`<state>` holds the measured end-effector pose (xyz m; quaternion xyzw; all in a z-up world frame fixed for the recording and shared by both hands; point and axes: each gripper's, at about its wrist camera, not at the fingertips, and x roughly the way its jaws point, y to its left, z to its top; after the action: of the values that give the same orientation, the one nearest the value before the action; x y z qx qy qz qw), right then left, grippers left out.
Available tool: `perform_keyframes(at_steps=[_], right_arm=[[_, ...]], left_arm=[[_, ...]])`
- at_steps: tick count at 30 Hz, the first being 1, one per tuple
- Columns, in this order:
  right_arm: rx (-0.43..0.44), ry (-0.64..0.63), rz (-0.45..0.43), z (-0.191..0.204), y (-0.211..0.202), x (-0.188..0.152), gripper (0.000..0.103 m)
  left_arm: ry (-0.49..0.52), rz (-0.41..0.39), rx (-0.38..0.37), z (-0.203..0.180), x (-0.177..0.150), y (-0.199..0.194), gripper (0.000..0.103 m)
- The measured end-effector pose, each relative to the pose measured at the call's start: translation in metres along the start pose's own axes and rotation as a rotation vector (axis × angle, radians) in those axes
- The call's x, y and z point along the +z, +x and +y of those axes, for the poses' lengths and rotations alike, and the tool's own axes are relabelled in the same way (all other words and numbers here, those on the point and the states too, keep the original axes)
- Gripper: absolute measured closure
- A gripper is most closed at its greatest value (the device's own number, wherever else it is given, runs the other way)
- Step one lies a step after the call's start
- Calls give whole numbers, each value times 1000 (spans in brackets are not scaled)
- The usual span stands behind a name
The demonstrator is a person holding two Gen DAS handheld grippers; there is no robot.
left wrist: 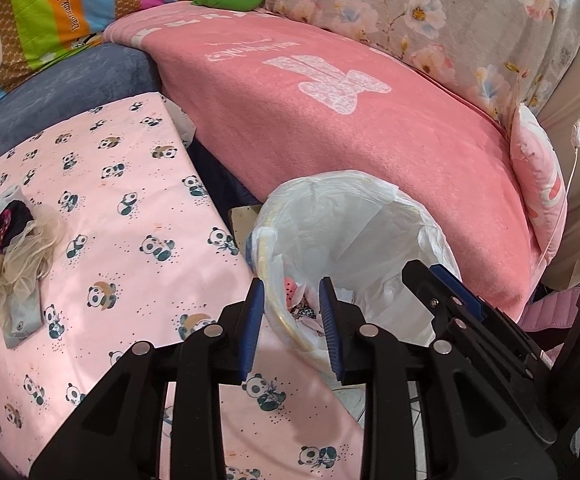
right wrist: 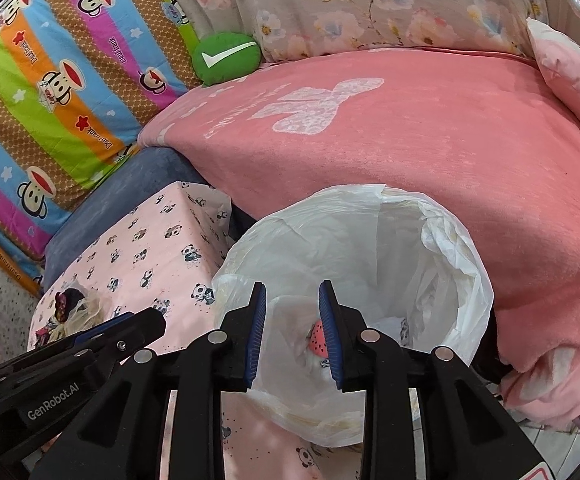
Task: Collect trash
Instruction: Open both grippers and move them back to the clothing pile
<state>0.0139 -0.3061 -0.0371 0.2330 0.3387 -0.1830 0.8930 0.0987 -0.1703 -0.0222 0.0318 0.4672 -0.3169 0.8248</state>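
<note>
Trash pile (left wrist: 8,248) on bench (left wrist: 138,216), left of bin (left wrist: 354,216) | left gripper (left wrist: 292,320), right gripper (right wrist: 292,320): fingers parted, empty | advise: grip whole clump; drop centrally

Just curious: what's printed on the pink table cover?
Small pandas on the table cover, clearest from the left wrist.

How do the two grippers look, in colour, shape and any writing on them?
Both the left gripper and the right gripper are black plastic frames with two flat fingers lined with ribbed blue pads and round silver pins at the joints. White lettering "GenRobot.AI" marks the left gripper's side.
</note>
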Motion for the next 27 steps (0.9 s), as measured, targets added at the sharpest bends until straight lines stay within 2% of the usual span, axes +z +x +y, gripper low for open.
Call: perform_keyframes(at_steps=[12, 27], right_arm=[[34, -73, 13, 41, -6, -10, 75], [103, -186, 55, 113, -2, -31, 75]], left_arm=[[-71, -16, 30, 38, -12, -19, 76], [-202, -39, 112, 116, -32, -47, 71]])
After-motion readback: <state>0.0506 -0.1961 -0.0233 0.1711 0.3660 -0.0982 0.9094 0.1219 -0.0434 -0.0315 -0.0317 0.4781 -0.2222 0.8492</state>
